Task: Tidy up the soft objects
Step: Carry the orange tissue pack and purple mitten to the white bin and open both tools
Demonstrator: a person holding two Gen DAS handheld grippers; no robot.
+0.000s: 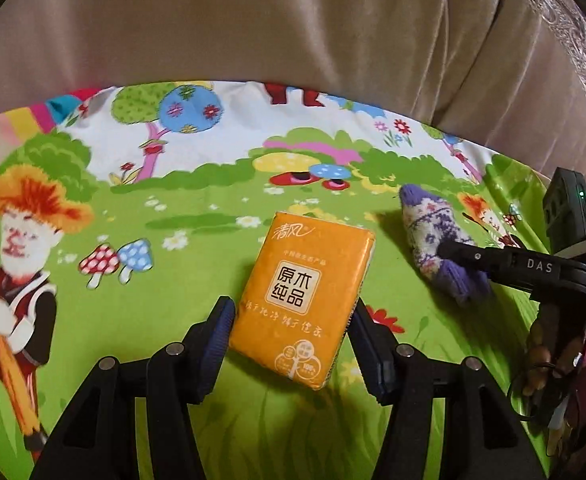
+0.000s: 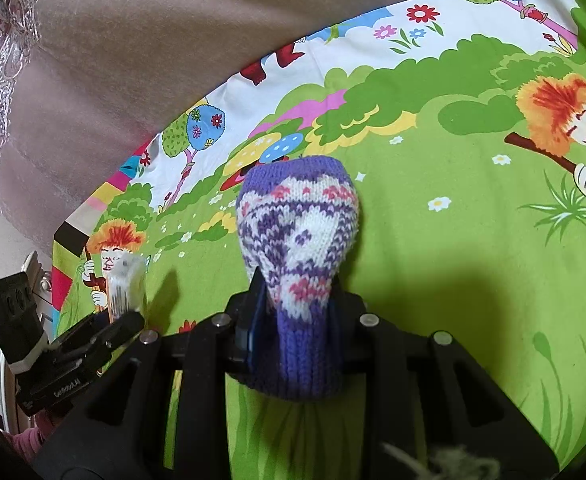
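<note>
Cartoon sheet (image 1: 197,280): one tissue pack (image 1: 299,308), one sock (image 2: 299,248).

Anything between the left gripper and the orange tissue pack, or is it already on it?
Nothing visible stands between them. The orange tissue pack already sits between the left gripper's two fingers, with the blue pads at its sides. The knitted sock is off to the side, clamped in the right gripper.
</note>
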